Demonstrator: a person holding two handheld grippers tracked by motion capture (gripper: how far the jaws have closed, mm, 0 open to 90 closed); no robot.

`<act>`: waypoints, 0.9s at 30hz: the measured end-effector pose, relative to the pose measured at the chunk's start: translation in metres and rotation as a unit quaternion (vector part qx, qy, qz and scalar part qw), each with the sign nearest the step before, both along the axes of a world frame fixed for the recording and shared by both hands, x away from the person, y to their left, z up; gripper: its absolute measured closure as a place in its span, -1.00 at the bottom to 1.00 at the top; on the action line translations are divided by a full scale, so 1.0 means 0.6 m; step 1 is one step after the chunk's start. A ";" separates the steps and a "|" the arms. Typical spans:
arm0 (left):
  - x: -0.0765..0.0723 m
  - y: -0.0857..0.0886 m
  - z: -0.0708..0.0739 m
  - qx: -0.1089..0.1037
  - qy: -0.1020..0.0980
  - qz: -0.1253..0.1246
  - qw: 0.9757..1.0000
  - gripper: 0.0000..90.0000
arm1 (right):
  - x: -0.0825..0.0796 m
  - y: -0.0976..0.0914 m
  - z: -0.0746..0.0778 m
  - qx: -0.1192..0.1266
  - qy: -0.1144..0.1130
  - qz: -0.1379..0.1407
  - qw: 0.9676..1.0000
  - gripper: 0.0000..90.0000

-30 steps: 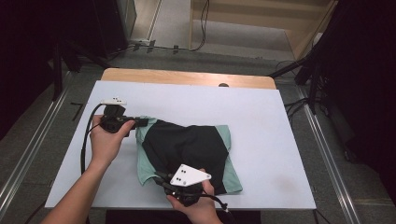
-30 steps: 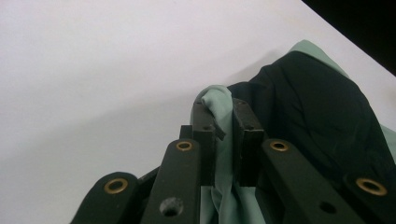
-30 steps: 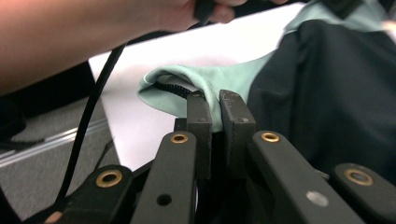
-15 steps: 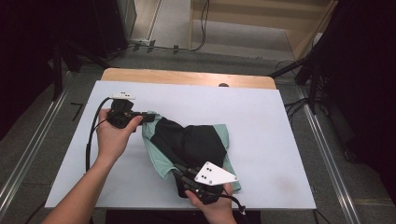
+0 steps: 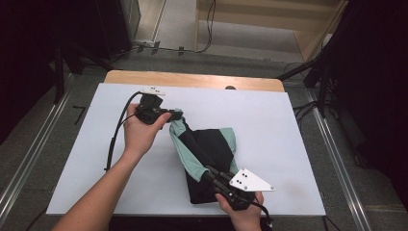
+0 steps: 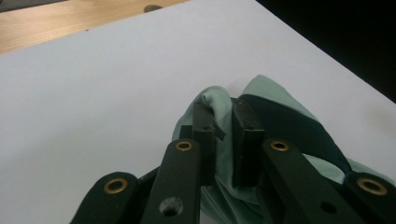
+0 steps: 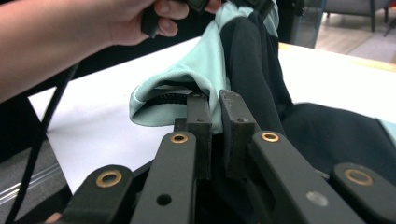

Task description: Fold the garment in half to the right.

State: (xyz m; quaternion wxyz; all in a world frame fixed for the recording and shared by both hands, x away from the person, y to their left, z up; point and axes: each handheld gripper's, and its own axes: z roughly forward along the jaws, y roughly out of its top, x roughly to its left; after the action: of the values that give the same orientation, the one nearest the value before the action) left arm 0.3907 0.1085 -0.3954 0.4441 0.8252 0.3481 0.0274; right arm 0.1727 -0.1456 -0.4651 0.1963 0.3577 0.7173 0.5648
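Looking down from the high view, the garment (image 5: 211, 154), black with mint-green trim, lies on the white table (image 5: 288, 125) and is stretched in a ridge between the two tongs. The left tongs (image 5: 177, 116) pinch its far corner, lifted off the table; the right tongs (image 5: 208, 172) grip its near edge, close to the table's front rim.

Along the left tongs (image 6: 223, 135) in the left gripper view, the jaws stand nearly together, clamped on a mint fold of the garment (image 6: 280, 121) that rises between them, the rest falling away to the right.

Along the right tongs (image 7: 215, 126) in the right gripper view, the jaws are clamped on the garment (image 7: 243, 56), which runs taut up to the left hand (image 7: 116, 23) beyond.
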 end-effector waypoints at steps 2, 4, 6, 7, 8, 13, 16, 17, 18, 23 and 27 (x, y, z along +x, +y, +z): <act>0.004 -0.016 0.002 0.003 0.000 -0.008 1.000 0.81 | -0.002 -0.012 -0.003 0.003 0.002 -0.010 1.000 0.81; 0.008 -0.033 0.002 0.002 0.001 -0.015 1.000 0.81 | -0.005 -0.025 -0.007 0.003 0.007 -0.019 1.000 0.81; 0.013 -0.055 0.001 0.003 0.002 -0.023 1.000 0.81 | -0.007 -0.036 -0.011 0.002 0.012 -0.026 1.000 0.81; 0.014 -0.063 0.001 0.004 0.004 -0.025 1.000 0.81 | -0.009 -0.042 -0.014 0.001 0.016 -0.031 0.999 0.81; 0.016 -0.076 -0.001 0.007 0.007 -0.031 0.999 0.81 | -0.010 -0.046 -0.016 0.001 0.017 -0.034 0.999 0.81; 0.022 -0.130 -0.011 0.013 0.020 -0.054 0.998 0.81 | -0.020 -0.068 -0.027 -0.001 0.032 -0.048 0.998 0.81; 0.023 -0.158 -0.020 0.025 0.030 -0.068 0.997 0.81 | -0.031 -0.080 -0.033 0.000 0.040 -0.054 0.998 0.81; 0.024 -0.168 -0.024 0.025 0.034 -0.071 0.997 0.81 | -0.034 -0.083 -0.034 0.000 0.042 -0.054 0.998 0.81; 0.025 -0.178 -0.028 0.029 0.037 -0.075 0.996 0.81 | -0.036 -0.086 -0.036 0.001 0.044 -0.056 0.997 0.81; 0.030 -0.218 -0.052 0.034 0.052 -0.087 0.994 0.77 | -0.041 -0.107 -0.048 0.008 0.065 -0.080 0.995 0.77; 0.035 -0.221 -0.058 -0.013 0.054 -0.092 0.994 0.42 | -0.042 -0.124 -0.057 0.013 0.077 -0.096 0.992 0.54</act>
State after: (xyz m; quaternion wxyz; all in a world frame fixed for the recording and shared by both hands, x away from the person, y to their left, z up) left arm 0.4115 -0.0242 -0.4301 0.4356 0.8482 0.2948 -0.0623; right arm 0.1474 -0.2202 -0.4994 0.1886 0.4698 0.6854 0.5235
